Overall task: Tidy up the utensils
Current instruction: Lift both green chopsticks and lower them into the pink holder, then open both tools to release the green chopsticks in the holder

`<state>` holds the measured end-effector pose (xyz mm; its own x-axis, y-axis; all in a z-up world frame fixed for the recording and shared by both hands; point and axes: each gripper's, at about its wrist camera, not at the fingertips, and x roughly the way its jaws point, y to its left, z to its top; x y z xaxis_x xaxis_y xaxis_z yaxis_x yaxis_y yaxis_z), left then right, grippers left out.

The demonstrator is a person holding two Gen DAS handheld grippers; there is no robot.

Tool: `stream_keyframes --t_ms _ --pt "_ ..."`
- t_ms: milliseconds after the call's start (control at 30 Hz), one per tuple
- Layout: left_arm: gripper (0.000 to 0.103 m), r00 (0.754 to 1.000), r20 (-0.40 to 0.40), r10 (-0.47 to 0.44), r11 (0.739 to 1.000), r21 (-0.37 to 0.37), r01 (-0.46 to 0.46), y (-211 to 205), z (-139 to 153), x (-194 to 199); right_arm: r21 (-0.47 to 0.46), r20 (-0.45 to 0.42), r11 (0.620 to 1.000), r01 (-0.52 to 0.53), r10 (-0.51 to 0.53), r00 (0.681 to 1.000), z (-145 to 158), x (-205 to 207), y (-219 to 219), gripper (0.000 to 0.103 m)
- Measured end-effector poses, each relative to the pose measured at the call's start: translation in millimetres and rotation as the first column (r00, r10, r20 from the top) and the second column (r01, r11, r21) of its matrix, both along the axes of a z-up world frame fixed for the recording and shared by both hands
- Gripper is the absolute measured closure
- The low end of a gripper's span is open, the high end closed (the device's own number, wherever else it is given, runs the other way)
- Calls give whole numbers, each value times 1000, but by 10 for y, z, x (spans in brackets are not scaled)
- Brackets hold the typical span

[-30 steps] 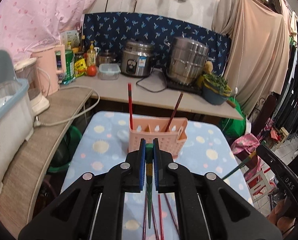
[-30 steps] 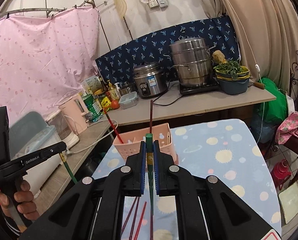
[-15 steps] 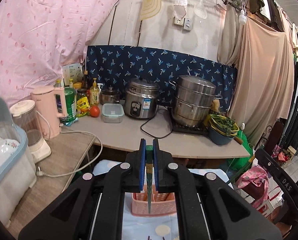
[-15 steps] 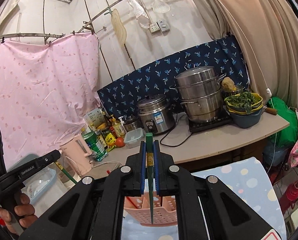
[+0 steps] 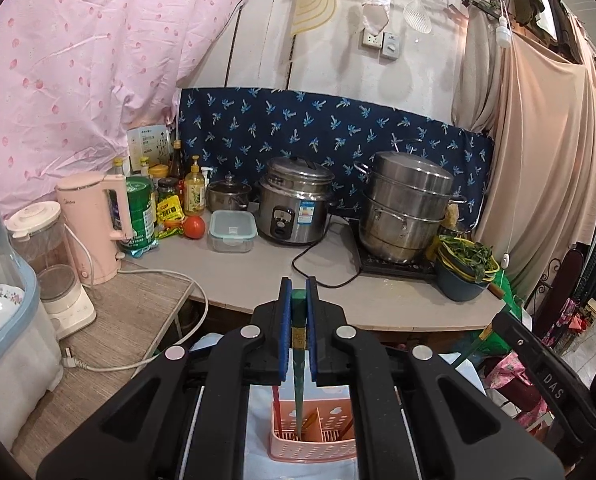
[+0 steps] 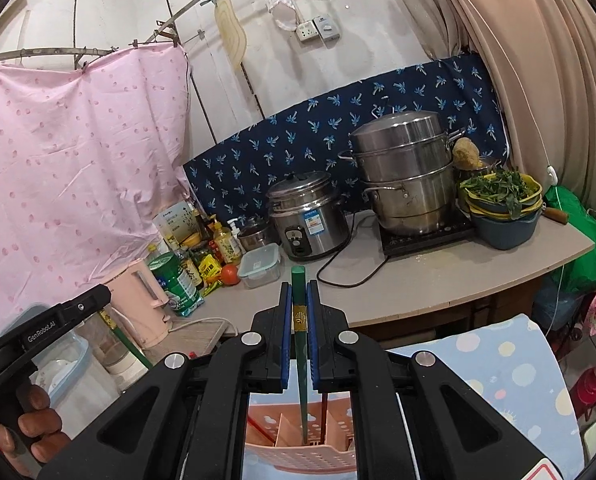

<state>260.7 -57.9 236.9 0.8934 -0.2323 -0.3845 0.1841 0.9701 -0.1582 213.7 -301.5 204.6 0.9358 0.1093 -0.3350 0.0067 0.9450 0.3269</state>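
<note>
My left gripper [image 5: 298,292] is shut on a green chopstick [image 5: 298,364] that hangs tip-down into the pink utensil holder [image 5: 318,446]. My right gripper [image 6: 299,296] is shut on another green chopstick [image 6: 302,368], its tip over the same holder in the right wrist view [image 6: 298,456]. Red chopsticks [image 6: 324,416] stand in the holder's compartments. The left gripper [image 6: 57,320] also shows in the right wrist view with its green chopstick [image 6: 127,346].
The holder stands on a blue spotted tablecloth [image 6: 510,372]. Behind is a counter [image 5: 378,300] with a rice cooker [image 5: 293,210], a steel steamer pot [image 5: 404,208], a pink kettle [image 5: 95,224], bottles and a bowl of greens [image 5: 464,266].
Both grippers have risen and tipped forward with their chopsticks, which now hang nearly upright over the holder. The table and loose red chopsticks have dropped out of view.
</note>
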Motion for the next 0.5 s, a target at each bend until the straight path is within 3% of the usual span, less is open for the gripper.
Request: stream_keyframes --t_ms 500 --pt "96 992 -126 3 1000 15 -1 -24 -595 242 -9 -149 1000 -25 23 989 -618 242 119 96"
